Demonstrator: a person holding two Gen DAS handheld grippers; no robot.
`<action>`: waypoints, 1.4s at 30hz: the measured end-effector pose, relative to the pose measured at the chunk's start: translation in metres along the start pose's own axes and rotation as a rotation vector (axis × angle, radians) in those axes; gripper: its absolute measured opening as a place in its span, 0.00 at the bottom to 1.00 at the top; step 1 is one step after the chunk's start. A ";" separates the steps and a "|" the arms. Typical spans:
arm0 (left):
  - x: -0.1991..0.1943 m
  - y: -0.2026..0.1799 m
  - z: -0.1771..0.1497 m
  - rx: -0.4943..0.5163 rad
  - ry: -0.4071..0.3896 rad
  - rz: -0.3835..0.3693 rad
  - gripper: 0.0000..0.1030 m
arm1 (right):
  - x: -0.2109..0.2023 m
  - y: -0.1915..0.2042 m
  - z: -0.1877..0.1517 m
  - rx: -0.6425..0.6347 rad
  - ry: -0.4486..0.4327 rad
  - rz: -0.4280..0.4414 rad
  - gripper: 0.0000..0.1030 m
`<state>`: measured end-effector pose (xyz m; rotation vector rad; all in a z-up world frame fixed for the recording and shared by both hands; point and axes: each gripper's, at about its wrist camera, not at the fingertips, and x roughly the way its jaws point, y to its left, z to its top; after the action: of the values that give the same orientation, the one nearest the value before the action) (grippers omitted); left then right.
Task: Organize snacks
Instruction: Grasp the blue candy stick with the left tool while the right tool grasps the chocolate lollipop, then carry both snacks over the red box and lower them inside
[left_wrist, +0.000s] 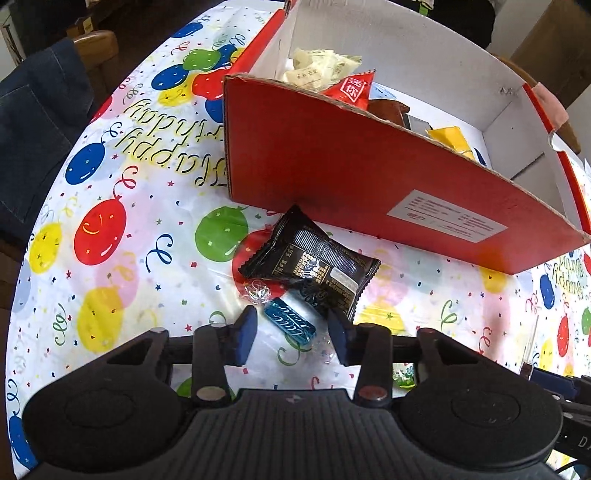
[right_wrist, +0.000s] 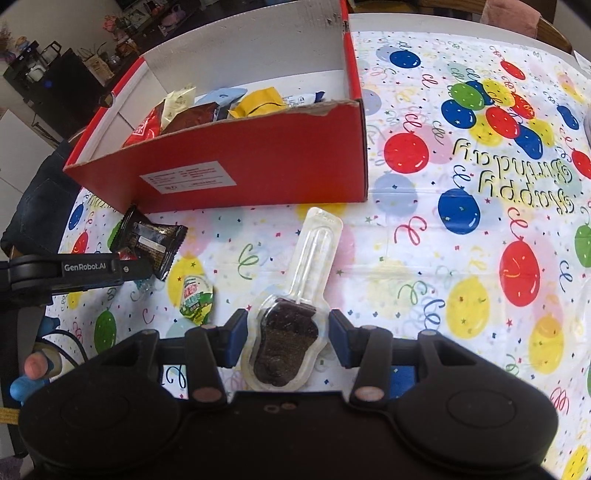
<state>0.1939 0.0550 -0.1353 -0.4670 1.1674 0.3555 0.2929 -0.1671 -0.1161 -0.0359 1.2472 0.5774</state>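
A red cardboard box (left_wrist: 332, 162) with white inside holds several snack packets and also shows in the right wrist view (right_wrist: 258, 162). My left gripper (left_wrist: 291, 334) is open, its blue pads on either side of a blue wrapped candy (left_wrist: 290, 323) lying on the tablecloth. A black snack packet (left_wrist: 314, 266) lies just beyond it, against the box. My right gripper (right_wrist: 284, 338) is open around a clear-wrapped dark lollipop (right_wrist: 288, 343) lying flat, its stick pointing toward the box. The pads stand a little apart from the wrapper.
A balloon-print "Happy Birthday" tablecloth (right_wrist: 461, 258) covers the table. A small green jelly cup (right_wrist: 197, 299) lies left of the lollipop. The left gripper's arm (right_wrist: 74, 273) reaches in at the left. A chair with denim cloth (left_wrist: 33, 122) stands beyond the table edge.
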 end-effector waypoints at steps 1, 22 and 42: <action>0.000 0.002 0.000 -0.012 0.002 -0.006 0.36 | 0.000 0.000 0.000 -0.004 -0.001 0.004 0.45; -0.020 0.038 -0.025 -0.142 -0.032 0.013 0.12 | -0.018 -0.021 0.006 -0.004 -0.047 0.044 0.45; -0.093 -0.006 -0.025 -0.028 -0.198 -0.027 0.12 | -0.063 -0.004 0.026 -0.135 -0.158 0.123 0.45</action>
<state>0.1440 0.0337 -0.0554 -0.4609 0.9645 0.3859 0.3049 -0.1863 -0.0520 -0.0256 1.0607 0.7563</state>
